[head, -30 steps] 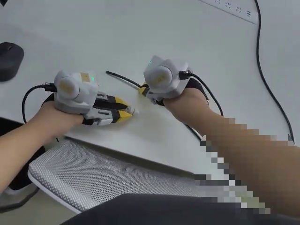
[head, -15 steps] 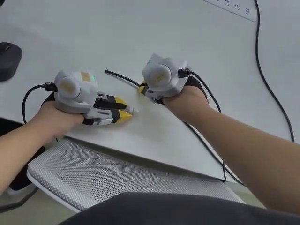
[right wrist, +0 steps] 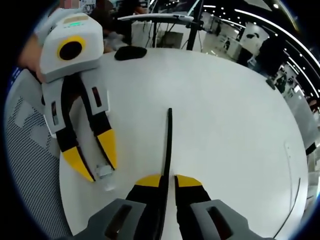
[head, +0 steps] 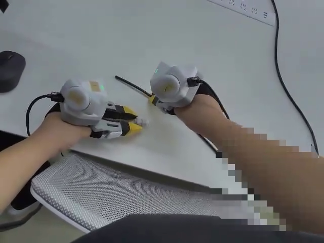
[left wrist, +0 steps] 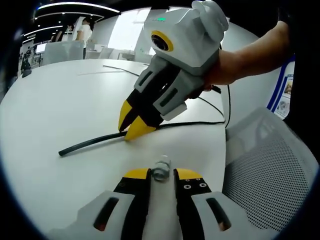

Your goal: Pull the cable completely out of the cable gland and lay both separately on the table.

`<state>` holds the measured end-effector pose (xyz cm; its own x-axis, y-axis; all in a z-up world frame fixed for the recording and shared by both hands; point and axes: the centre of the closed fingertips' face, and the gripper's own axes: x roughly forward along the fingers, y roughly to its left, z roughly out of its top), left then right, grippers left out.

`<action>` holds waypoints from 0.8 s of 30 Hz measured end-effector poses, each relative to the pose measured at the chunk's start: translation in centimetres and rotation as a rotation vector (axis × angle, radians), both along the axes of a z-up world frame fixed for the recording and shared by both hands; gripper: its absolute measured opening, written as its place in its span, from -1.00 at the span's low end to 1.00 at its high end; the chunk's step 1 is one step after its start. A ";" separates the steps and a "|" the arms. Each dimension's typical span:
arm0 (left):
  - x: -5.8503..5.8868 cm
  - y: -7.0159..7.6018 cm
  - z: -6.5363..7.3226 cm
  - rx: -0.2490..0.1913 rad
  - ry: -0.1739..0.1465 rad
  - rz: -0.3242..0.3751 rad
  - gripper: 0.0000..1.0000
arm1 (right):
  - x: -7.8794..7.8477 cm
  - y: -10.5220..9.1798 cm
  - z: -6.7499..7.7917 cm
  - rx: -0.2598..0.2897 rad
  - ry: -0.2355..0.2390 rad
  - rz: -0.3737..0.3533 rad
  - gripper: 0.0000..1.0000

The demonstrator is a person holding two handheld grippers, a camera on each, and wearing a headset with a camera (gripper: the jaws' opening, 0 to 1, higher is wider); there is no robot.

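Hardly moved: presumably light, springy cable was pinched by right gripper; small, slippery cable gland was nipped crosswise by left gripper.

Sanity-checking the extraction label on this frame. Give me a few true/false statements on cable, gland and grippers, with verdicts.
1. The cable is fully out of the cable gland. True.
2. The left gripper grips the cable. False: its jaws hold the cable gland. The right gripper clamps the cable.
3. Both parts lie released on the table. False: each is held in a gripper.
4. A power strip lies at the table's far edge. True.
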<state>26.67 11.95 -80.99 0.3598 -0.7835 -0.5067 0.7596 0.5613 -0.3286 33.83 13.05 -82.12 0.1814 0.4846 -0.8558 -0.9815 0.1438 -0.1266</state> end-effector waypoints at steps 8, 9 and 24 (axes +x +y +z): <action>0.0 0.3 0.1 0.025 -0.008 -0.007 -0.59 | 0.3 -0.5 0.6 0.017 -0.004 -0.053 -0.70; 0.0 0.4 0.0 0.027 -0.005 -0.004 -0.58 | 0.3 -0.6 0.7 0.022 -0.007 -0.058 -0.66; -0.4 1.1 1.5 -0.004 0.012 0.048 -0.35 | 0.0 -3.7 4.8 0.166 0.019 -0.215 -0.37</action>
